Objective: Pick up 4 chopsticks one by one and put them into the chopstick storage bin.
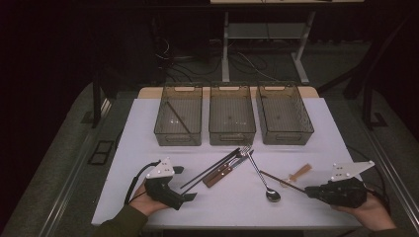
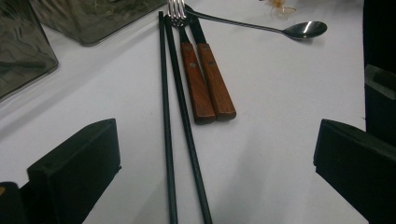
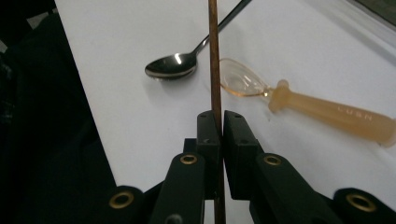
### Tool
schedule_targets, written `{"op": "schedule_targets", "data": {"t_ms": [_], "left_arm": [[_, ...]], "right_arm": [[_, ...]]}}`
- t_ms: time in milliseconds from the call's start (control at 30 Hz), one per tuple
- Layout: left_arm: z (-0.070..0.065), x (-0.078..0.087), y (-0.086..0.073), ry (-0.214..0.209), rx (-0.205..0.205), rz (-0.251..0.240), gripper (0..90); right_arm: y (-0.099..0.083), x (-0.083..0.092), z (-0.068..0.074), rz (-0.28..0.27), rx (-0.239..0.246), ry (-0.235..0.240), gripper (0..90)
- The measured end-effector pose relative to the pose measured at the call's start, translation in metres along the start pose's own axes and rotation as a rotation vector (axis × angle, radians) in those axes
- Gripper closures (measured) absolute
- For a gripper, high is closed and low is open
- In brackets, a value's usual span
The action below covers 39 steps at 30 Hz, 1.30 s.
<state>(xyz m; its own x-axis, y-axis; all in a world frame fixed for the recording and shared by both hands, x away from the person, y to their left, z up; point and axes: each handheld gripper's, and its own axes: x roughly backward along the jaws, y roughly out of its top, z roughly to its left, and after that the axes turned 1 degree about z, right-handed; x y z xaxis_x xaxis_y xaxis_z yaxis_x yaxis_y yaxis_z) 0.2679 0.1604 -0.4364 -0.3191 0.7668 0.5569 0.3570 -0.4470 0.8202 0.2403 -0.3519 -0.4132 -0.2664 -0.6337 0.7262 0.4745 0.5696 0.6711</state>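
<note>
- A white table [image 1: 316,123] stands in a dark room, with three clear bins [image 1: 231,116] in a row at its far edge; the left bin already holds one brown stick.
- The right gripper [image 3: 216,122] is clenched on a brown chopstick [image 3: 214,56]. The jaws pinch it near one end, and the long free part runs forward over the table, passing above the clear spoon [image 3: 299,102] and close by the steel spoon [image 3: 182,63].
- In the high view the chopstick [image 1: 281,178] leads from the right gripper [image 1: 310,190] toward the middle of the table.
- The chopstick looks light, thin, stiff and smooth. Held so near the end, it may pivot or slide between the pads; a hold nearer the middle would steady it.
- The left gripper [image 1: 184,182] rests near the table's front left with its jaws wide apart, grasping nothing.
- Just ahead of it lie two black chopsticks [image 2: 180,116], and beside them a fork and knife with wooden handles [image 2: 205,79], side by side and touching.
</note>
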Motion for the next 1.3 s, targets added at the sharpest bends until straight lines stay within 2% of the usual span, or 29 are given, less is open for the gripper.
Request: {"op": "schedule_targets", "data": {"t_ms": [600,1300], "left_arm": [[-0.001,0.0,0.0,0.004,-0.001,0.002,0.0],[0.0,-0.001,0.0,0.007,0.005,-0.008,0.0]], "right_arm": [[0.043,-0.019,0.005,-0.053,0.002,-0.003,85.1],[0.092,-0.044,0.007,-0.073,-0.024,-0.037,85.1]]}}
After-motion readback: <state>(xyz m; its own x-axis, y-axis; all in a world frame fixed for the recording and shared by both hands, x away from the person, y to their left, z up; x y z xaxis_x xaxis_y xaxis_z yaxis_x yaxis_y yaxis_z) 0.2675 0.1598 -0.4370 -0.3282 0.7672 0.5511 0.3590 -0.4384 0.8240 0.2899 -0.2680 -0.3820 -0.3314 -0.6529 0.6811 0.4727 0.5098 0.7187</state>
